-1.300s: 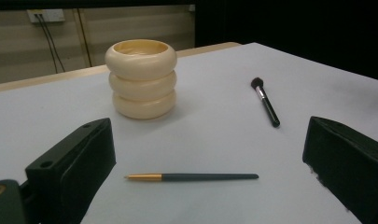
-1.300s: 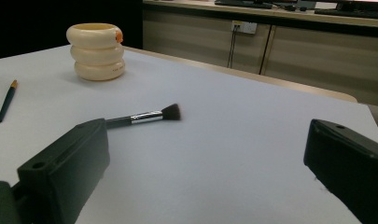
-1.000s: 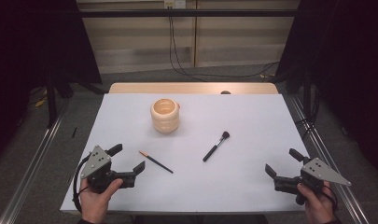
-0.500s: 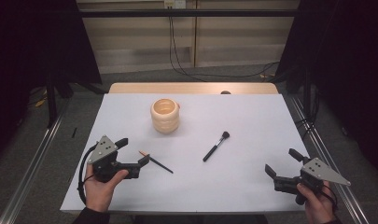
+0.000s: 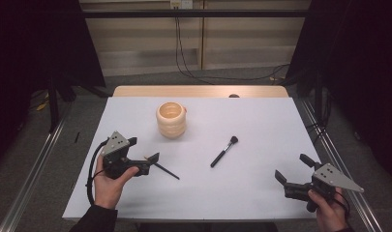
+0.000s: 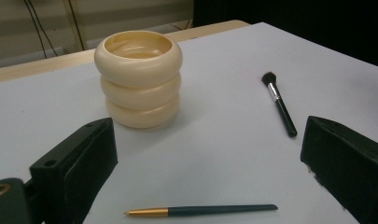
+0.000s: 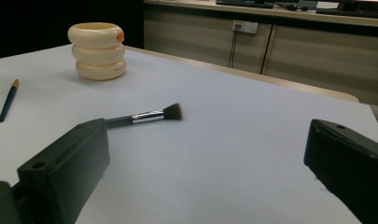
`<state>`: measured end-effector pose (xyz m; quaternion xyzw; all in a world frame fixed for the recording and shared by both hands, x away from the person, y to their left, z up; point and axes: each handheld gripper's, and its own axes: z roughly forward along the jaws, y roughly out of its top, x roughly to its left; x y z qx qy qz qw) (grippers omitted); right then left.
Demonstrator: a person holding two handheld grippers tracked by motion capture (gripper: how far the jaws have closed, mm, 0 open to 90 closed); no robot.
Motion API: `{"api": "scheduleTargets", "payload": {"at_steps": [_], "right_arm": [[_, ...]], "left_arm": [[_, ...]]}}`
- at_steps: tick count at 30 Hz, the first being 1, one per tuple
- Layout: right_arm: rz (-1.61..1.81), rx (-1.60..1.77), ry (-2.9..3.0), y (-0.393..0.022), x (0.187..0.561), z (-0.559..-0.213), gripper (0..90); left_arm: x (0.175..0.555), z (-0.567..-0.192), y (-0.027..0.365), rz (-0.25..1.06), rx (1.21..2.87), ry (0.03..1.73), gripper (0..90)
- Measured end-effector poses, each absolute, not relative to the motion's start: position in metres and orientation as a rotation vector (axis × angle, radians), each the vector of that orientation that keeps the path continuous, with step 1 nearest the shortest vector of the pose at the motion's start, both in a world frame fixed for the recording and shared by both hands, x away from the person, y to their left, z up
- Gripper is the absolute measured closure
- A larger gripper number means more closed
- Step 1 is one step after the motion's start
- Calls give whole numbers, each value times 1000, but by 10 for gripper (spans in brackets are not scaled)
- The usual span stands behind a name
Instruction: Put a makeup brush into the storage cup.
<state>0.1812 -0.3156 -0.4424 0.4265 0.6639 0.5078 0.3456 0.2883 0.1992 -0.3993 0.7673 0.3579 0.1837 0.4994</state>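
Observation:
A cream ribbed holder [image 5: 171, 119] stands upright at the back middle of the white sheet. A thin dark brush with a gold ferrule [image 5: 163, 169] lies in front of it, and a black makeup brush [image 5: 224, 151] lies to the right. My left gripper [image 5: 143, 149] is open just left of the thin brush, its near jaw over the gold end. In the left gripper view the thin brush [image 6: 200, 211] lies low between the wide jaws, with the holder [image 6: 139, 79] beyond. My right gripper [image 5: 294, 168] is open and empty at the front right. Its view shows the makeup brush [image 7: 144, 115] ahead.
The white sheet [image 5: 261, 203] covers a wooden table whose bare strip [image 5: 198, 91] shows at the far edge. Metal rails [image 5: 329, 150] run along both sides. Cables [image 5: 188, 67] hang over the floor behind the table.
My left gripper has moved forward and to the right, up to the gold end of the thin brush. The right gripper and the objects have stayed put.

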Motion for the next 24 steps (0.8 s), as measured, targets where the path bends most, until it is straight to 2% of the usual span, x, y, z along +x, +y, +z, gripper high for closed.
{"api": "scheduleTargets", "payload": {"at_steps": [16,24], "right_arm": [[1315,1100,1734,-314,181,-442,0],[1320,1092,1741,-314,181,-442,0]], "left_arm": [[304,-388,189,391,1926,909,53],[317,-392,183,314,1968,1024,56]]}}
